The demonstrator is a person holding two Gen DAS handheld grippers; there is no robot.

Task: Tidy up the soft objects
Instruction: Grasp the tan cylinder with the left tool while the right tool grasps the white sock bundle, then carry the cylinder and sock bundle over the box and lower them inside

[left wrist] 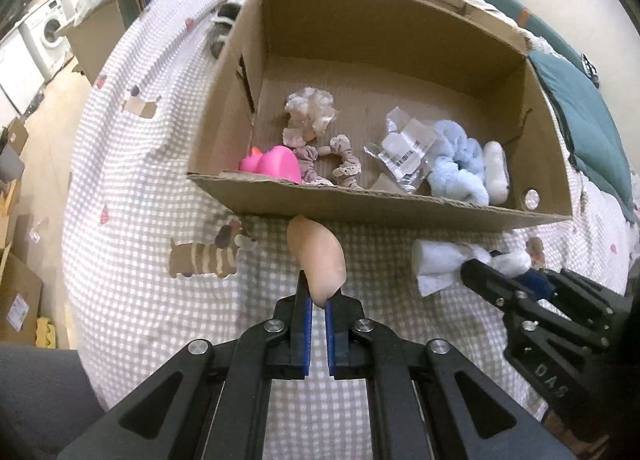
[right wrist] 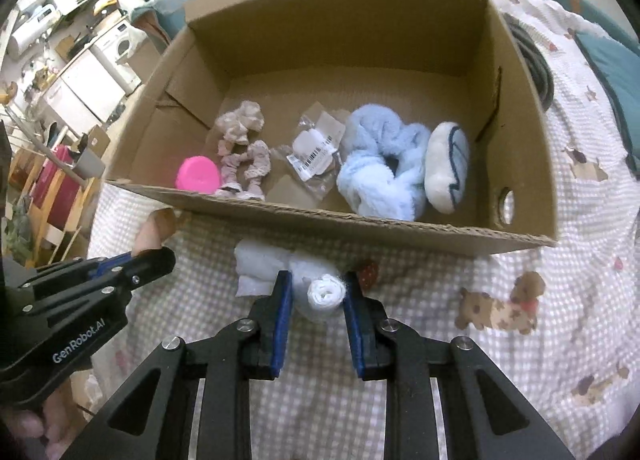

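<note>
1. The left wrist view shows the left gripper [left wrist: 317, 302] with its jaws narrow, pinching the near end of a peach soft toy [left wrist: 318, 256]; its long axis runs away from the camera toward the cardboard box [left wrist: 360, 204], far tip at the box's near wall.
2. The right wrist view shows only a sliver of that toy [right wrist: 148, 236] beyond the left gripper [right wrist: 132, 260]. It does show the right gripper [right wrist: 318, 296] with jaws half open around a rolled white sock [right wrist: 326, 294], whether the pads touch it I cannot tell; the roll's open end faces the camera.
3. A white cloth [right wrist: 260, 268] lies just beyond the sock, near the box wall.
4. Inside the box, along the near wall: a pink toy [right wrist: 198, 176], beige scrunchies [right wrist: 244, 156], a clear packet [right wrist: 316, 152], a blue fluffy scrunchie [right wrist: 380, 168] and a white pouch [right wrist: 446, 166].
5. Everything rests on a bed [left wrist: 160, 188] with a checked cover printed with dogs.
6. A washing machine [left wrist: 50, 34] and cartons on the floor show at left.
</note>
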